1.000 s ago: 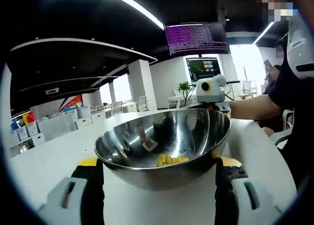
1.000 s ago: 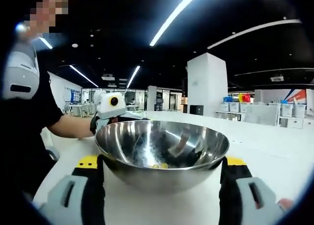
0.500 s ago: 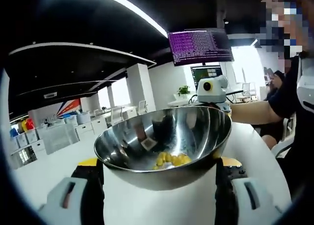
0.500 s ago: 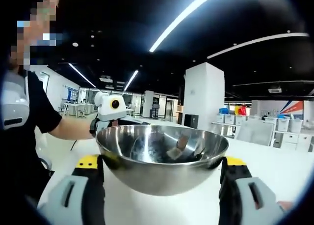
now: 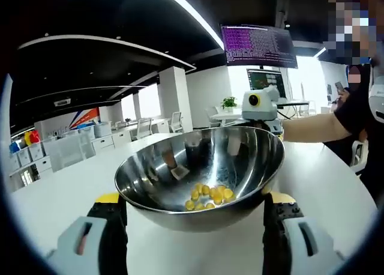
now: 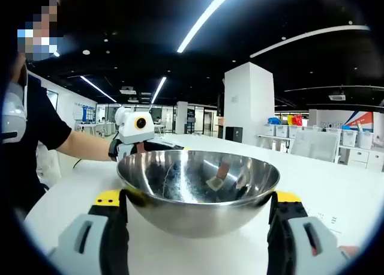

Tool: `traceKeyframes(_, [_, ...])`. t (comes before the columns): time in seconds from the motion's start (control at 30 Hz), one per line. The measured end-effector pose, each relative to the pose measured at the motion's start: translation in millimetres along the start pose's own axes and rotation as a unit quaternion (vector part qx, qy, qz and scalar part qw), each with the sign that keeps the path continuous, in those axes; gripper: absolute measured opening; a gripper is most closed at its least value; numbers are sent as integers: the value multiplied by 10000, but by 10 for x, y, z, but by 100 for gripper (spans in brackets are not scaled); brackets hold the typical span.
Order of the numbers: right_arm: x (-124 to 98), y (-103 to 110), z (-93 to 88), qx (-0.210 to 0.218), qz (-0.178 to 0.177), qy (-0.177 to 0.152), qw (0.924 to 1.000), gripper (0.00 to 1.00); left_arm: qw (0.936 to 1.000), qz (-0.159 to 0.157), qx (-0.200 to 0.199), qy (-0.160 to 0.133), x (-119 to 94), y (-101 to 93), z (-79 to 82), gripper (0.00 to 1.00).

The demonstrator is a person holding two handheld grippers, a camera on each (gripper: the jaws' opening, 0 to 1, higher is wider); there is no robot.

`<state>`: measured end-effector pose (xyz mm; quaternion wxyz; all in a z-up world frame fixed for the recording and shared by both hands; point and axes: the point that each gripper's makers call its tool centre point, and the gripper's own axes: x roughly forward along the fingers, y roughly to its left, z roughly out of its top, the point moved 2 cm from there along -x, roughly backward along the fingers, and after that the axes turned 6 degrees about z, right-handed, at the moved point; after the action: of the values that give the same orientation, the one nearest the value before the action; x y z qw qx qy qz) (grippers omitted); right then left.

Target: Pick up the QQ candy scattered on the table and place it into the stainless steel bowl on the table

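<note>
An open office lies beyond the white bench [image 5: 54,197]. A dark ceiling [image 6: 138,29] carries long light strips [image 6: 207,15]. A square white pillar [image 6: 249,104] stands mid-room, with white storage boxes [image 6: 348,146] lined to one side. A hanging monitor [image 5: 259,45] shows purple text, and a potted plant [image 5: 228,104] sits near bright windows [image 5: 150,104].

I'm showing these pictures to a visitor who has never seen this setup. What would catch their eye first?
The stainless steel bowl, held between the jaws of both hand-held grippers, dominates the middle of each view. In the left gripper view, a cluster of yellow QQ candy lies in its bottom. Behind it stretch the white table and an open office, where a purple-lit monitor hangs overhead.
</note>
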<state>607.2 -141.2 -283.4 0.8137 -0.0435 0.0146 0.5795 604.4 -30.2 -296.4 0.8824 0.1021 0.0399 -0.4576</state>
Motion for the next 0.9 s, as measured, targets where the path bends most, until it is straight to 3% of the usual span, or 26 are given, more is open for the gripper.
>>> traceKeyframes(0.1, [9, -37, -153, 37, -2, 155, 9999, 94, 10000, -22, 19, 59, 49, 4, -146, 94])
traceKeyframes(0.27, [-15, -16, -285, 86, 11, 253, 9996, 93, 10000, -55, 4, 51, 85, -27, -258, 94])
traceKeyframes(0.43, [-42, 3, -278, 73, 12, 199, 9998, 92, 9999, -80, 12, -77, 80, -55, -239, 94])
traceKeyframes(0.9, [-68, 85, -297, -176, -12, 319, 9993, 93, 9981, 16, 568, -254, 61, -68, -254, 93])
